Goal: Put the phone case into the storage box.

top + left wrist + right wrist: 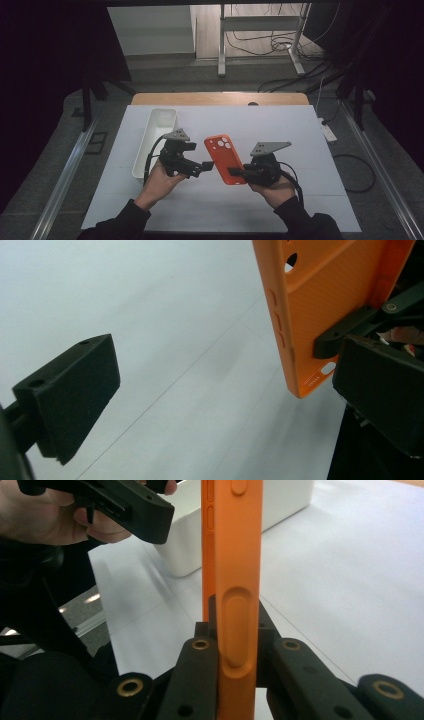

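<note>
Jaws: right gripper point(234, 172) clamps the orange silicone phone case point(225, 158); left gripper point(207, 165) spread wide, just beside it.
Case axis: lens end points away, toward the far edge.

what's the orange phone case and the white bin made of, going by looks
The orange phone case looks like soft silicone or rubbery plastic: matte, no glare, with moulded raised buttons along its edge and rounded camera cutouts. It is clamped in the right gripper. The white bin looks like rigid moulded plastic, smooth with a faint sheen and thin rounded walls. Neither can be confirmed by look alone.
</note>
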`<state>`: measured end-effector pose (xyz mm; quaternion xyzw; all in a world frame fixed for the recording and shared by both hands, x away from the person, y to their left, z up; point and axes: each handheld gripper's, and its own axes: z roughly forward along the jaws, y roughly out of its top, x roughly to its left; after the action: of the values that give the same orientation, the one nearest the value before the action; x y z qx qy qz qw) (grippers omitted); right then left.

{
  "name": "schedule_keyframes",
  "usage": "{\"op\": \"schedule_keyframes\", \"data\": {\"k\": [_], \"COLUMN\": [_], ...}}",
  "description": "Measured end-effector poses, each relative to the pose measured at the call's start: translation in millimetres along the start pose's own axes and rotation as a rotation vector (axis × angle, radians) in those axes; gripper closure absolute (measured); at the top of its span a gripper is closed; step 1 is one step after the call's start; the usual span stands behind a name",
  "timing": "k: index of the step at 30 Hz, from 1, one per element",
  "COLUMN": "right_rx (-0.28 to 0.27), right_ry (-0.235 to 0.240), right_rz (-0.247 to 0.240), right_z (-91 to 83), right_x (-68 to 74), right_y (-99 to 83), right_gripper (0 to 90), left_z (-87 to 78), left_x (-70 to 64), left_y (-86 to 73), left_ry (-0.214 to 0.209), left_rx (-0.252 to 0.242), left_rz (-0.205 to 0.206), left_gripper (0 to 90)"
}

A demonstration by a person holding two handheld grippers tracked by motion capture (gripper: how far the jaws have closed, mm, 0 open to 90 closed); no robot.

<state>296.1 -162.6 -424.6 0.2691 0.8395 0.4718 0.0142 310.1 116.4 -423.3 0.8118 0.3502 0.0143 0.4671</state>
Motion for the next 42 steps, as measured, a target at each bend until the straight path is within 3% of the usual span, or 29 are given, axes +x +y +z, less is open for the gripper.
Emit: {"op": "schedule_keyframes", "data": {"k": [9,11,15,16,21,22,24,30,34,42], "right_rx": [-0.006,-0.001,-0.008,-0.008,-0.003,-0.003,-0.001,0.0,0.005,0.016], "right_ry": [-0.05,-0.059,-0.066,-0.066,-0.071,-0.071,-0.072,-0.079,-0.084,-0.088], "right_rz": [-0.014,-0.019,-0.032,-0.032,-0.039,-0.039,-0.046,-0.06,-0.064,-0.078], "right_z": [0.8,0.9,2.4,2.4,3.5,3.5,3.8,5.4,6.3,8.1], "right_x": [2.7,3.8,5.2,5.2,6.8,6.8,7.3,9.5,10.2,11.3], "right_y": [0.0,0.1,0.0,0.0,0.1,0.1,0.2,0.1,0.1,-0.5], "right_gripper": [84.4,84.4,84.3,84.3,84.3,84.3,84.3,84.3,84.3,84.2], "left_z": [5.1,5.5,4.6,4.2,3.2,3.5,3.4,2.6,2.5,1.5], "left_x": [-3.5,-5.1,-7.8,-8.0,-6.7,-5.9,-4.9,-1.4,-1.2,3.7], "left_y": [-0.5,0.0,1.0,1.0,1.5,1.3,1.2,1.5,1.5,0.6], "left_ry": [-0.024,-0.014,0.002,-0.003,-0.027,-0.039,-0.06,-0.126,-0.155,-0.194], "left_rx": [0.029,0.033,0.031,0.026,0.033,0.035,0.039,0.034,0.041,0.06], "left_rz": [0.016,0.023,0.029,0.027,0.004,-0.008,-0.024,-0.059,-0.082,-0.156], "left_gripper": [0.1,1.2,15.1,15.1,38.2,38.2,49.0,69.4,79.5,84.8]}}
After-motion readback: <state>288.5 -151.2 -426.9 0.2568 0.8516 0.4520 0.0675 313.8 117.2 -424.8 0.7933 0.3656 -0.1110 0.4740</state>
